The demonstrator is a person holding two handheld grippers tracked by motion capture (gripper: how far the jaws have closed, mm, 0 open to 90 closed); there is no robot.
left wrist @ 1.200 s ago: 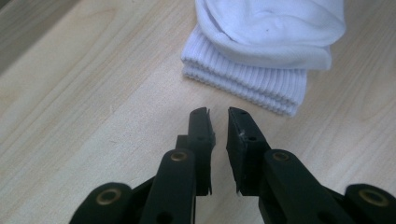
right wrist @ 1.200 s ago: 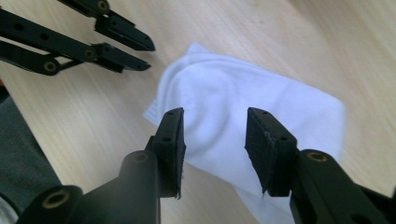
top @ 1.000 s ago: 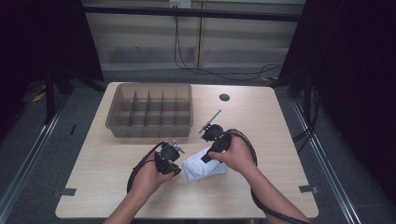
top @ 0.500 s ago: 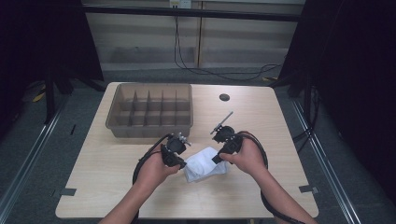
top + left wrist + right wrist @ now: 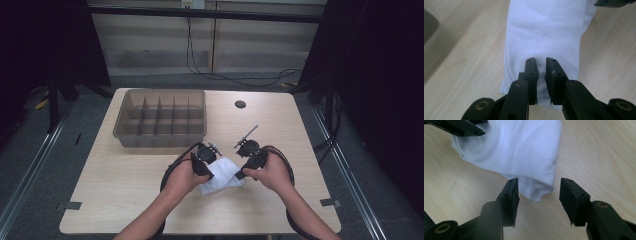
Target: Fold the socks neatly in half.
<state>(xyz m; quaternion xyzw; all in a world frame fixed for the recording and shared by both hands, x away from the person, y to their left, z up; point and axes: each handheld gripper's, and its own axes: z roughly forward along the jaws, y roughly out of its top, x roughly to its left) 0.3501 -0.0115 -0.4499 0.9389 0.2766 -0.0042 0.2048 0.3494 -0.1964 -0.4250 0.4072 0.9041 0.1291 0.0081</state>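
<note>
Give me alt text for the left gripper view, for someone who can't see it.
The left tongs, two black jaws nearly closed, pinch a fold at the near edge of a white cloth lying on a light wooden table. The dark tip of the other gripper pokes in at the top right corner.

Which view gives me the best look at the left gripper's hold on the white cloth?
The left gripper view: its jaws stand nearly together, pinching a fold of the white cloth at its near end. The high view shows the left gripper at the cloth's edge, too small to judge the pinch. The right gripper view shows that gripper's dark tip over the cloth's far corner.
</note>
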